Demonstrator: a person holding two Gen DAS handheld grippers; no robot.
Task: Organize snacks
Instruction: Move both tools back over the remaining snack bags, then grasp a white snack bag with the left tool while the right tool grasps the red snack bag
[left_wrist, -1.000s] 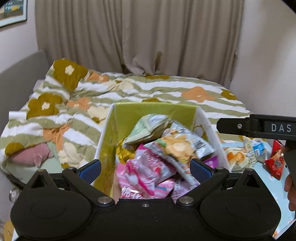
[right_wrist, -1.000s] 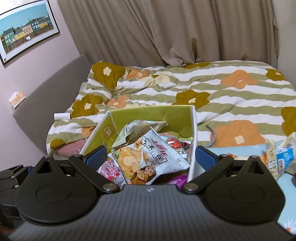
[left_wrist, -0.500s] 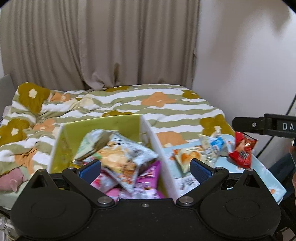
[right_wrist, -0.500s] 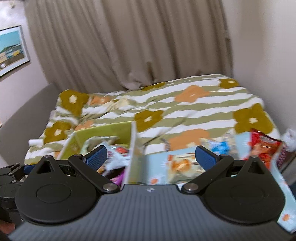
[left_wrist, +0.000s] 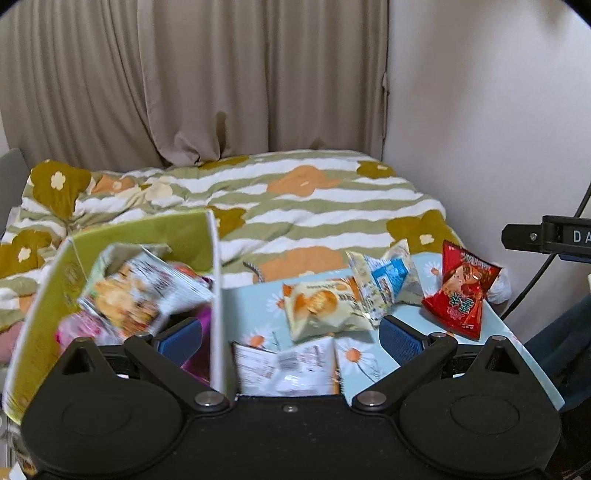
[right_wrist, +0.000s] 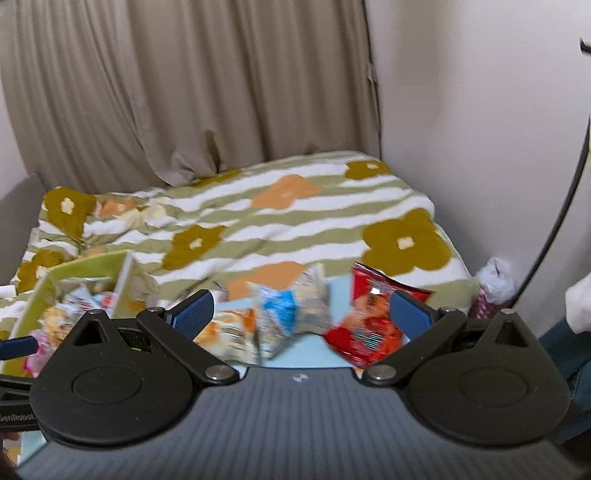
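A green-lined box (left_wrist: 192, 232) full of snack packets stands at the left of a light blue flowered table (left_wrist: 258, 299). On the table lie an orange-print packet (left_wrist: 321, 308), a blue-and-white packet (left_wrist: 384, 277), a red packet (left_wrist: 461, 291) and a white packet (left_wrist: 284, 369) close to me. My left gripper (left_wrist: 290, 338) is open, straddling the box's right wall and the white packet. My right gripper (right_wrist: 301, 310) is open above the table, with the blue-and-white packet (right_wrist: 291, 310) between its fingers' line of sight and the red packet (right_wrist: 369, 321) by its right finger.
Behind the table lies a bed with a green, white and orange flowered quilt (left_wrist: 295, 206), with beige curtains (left_wrist: 184, 74) beyond. A white wall (left_wrist: 480, 110) closes the right side. A black bar (left_wrist: 546, 238) and a cable (left_wrist: 543, 266) hang at the far right.
Both grippers have swung right, from over the snack box to over the table with the loose packets. Both stay open and hold nothing.
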